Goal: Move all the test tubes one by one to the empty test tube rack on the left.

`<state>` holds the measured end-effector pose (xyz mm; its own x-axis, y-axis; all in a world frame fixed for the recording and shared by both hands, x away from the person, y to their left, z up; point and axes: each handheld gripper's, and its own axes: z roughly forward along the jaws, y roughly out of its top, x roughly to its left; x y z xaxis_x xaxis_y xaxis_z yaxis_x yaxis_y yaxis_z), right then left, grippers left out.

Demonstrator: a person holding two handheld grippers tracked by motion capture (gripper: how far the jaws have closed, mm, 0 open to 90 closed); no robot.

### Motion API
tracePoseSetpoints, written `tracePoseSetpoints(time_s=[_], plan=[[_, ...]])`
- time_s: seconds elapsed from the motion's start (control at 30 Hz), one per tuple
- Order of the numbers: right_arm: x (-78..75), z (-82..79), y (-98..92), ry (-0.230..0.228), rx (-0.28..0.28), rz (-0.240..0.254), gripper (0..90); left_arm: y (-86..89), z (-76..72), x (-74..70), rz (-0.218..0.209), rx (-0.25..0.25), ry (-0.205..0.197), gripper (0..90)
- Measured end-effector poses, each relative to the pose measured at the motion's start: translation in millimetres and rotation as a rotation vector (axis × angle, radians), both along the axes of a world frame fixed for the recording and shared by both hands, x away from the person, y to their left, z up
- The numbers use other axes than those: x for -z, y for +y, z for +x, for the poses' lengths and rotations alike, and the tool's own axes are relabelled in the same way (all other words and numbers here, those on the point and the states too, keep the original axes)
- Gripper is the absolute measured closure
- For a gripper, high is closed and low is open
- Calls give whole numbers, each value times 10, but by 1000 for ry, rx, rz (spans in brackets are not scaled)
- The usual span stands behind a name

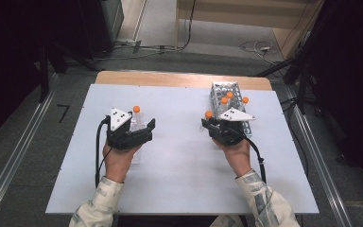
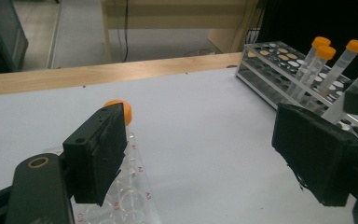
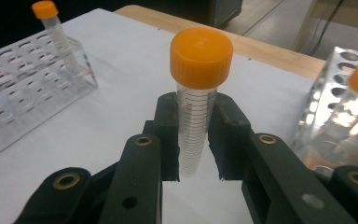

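Observation:
My right gripper [image 3: 196, 109] is shut on a clear graduated tube [image 3: 193, 135] with an orange cap [image 3: 200, 49], held upright above the white table. In the high view this right gripper [image 1: 209, 125] sits just left of a perforated rack [image 1: 227, 90] that holds three orange-capped tubes [image 1: 230, 95]. My left gripper [image 2: 205, 154] stands open with nothing between its jaws. Seen from above, the left gripper [image 1: 139, 126] hovers over a clear plastic rack [image 2: 133, 198], in which one orange-capped tube [image 1: 136, 110] stands just behind the left jaw.
The white sheet [image 1: 179, 156] covers a wooden table whose far edge [image 1: 170, 78] shows. Bare sheet lies between the two racks and in front of both hands. Cables trail over the floor beyond the table.

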<state>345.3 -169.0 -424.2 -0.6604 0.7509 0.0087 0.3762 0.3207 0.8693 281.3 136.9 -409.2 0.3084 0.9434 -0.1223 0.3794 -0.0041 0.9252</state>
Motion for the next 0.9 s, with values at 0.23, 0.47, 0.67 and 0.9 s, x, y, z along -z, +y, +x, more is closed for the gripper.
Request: tracePoseSetpoints(time_s=[0.23,0.47,0.67,0.9], plan=[[93,-56,159,21,-43,-29,719,-86,-15,9,10,28,2,181],[139,-133,287,25,-89,-43,719,-166,-29,21,24,52,4,181],[164,-186,375,31,-120,-50,719,-243,-44,29,25,83,5,181],[225,-228,467,46,-152,-59,719,-330,-54,60,15,123,14,182]])
